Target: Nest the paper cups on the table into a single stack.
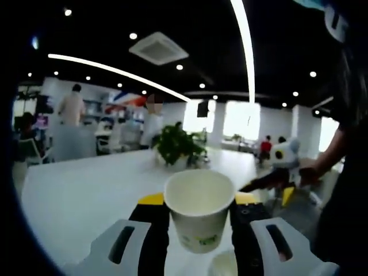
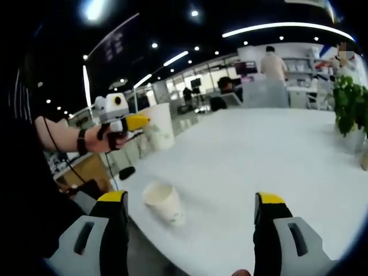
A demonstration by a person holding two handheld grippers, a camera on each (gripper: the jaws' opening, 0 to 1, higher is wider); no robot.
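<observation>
White paper, with a green print low on its side: that is the cup (image 1: 199,210) clamped between the jaws of the left tongs (image 1: 199,214), carried upright and clear of the broad white table (image 1: 86,190). In the right gripper view the same left tongs (image 2: 145,122) show off to the left, in the person's hand (image 2: 109,140), the held cup (image 2: 158,127) raised above the table edge. A second white paper cup (image 2: 164,201) stands on the table (image 2: 276,155) near its edge, just ahead of the right tongs' (image 2: 192,210) left jaw and below the left tongs; its rim (image 1: 223,263) shows beneath the held cup in the left gripper view. The right tongs stand wide open, gripping nothing. A leafy green potted plant (image 1: 178,146) sits farther off on the table.

The step in hand looks like the nesting itself: one cup lifted, one waiting. The next move calls for centring the held cup over the standing one and lowering it straight in; the idle tongs could steady the light cup so it doesn't tip
</observation>
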